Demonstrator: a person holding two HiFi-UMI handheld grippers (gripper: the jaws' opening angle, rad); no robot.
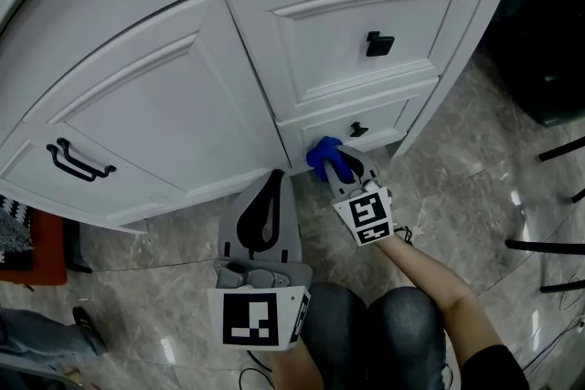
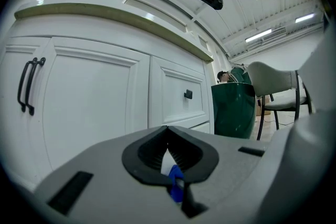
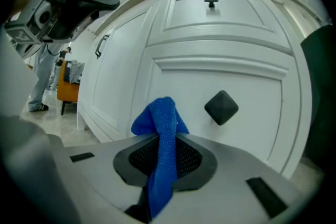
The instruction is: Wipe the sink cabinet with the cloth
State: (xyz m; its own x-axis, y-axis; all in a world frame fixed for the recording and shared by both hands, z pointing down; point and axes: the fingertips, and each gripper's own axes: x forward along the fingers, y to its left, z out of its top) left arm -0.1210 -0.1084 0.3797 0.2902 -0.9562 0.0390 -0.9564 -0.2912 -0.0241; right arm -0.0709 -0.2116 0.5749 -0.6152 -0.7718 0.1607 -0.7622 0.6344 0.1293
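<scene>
The sink cabinet wore smooth white paint with a soft sheen that caught the light along its panel mouldings. Its bar handle and square knob were matt black, seemingly metal. The floor was polished, marble-veined stone tile, glossy with reflections. The blue cloth showed a fine, nubbly terry weave. The left gripper and right gripper had matt grey plastic shells and black, mesh-textured pads; their marker cubes looked flat-printed.
</scene>
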